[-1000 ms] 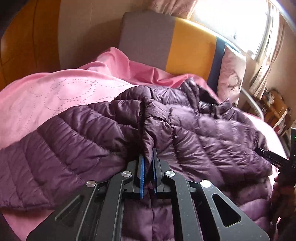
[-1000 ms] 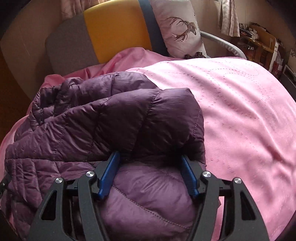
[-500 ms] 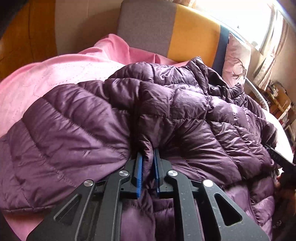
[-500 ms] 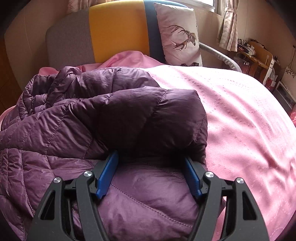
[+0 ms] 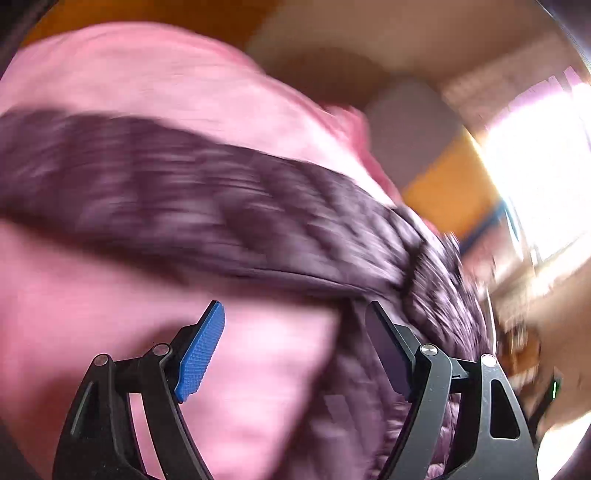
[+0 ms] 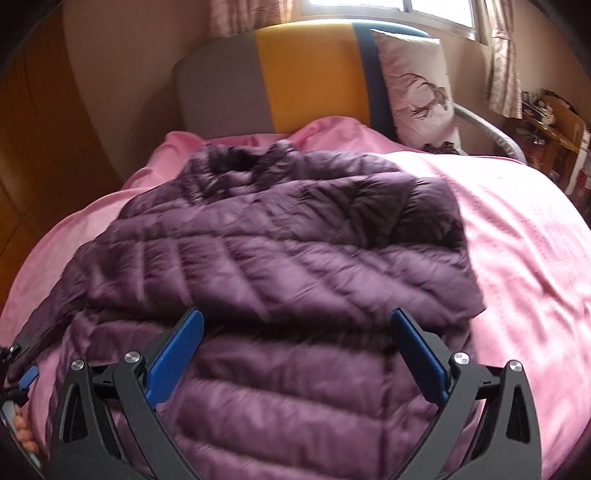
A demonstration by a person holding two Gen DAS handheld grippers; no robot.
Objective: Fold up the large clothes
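Observation:
A purple quilted down jacket (image 6: pixel 277 251) lies folded on the pink bedspread (image 6: pixel 517 240), collar toward the headboard. My right gripper (image 6: pixel 295 317) hovers over its near part with jaws opening wide; the fabric lies below them and the blue pads do not press on it. The left wrist view is motion-blurred: the jacket (image 5: pixel 184 206) runs as a dark band across the pink bedspread (image 5: pixel 92 314). My left gripper (image 5: pixel 295 332) has its jaws opening with pink cover between them; the jacket's edge lies by the right finger (image 5: pixel 388 354). The left gripper (image 6: pixel 22 373) also shows at the lower left edge.
A grey, yellow and blue headboard (image 6: pixel 306 74) stands at the far end with a deer-print pillow (image 6: pixel 417 92) against it. Wooden cupboards (image 6: pixel 37 129) line the left side. A cluttered shelf (image 6: pixel 546 122) stands at the right under a curtained window (image 6: pixel 369 5).
Both grippers let go of the jacket and opened. The left one swung off to the side and rolled; the right one lifted back. The jacket now lies folded on the bed.

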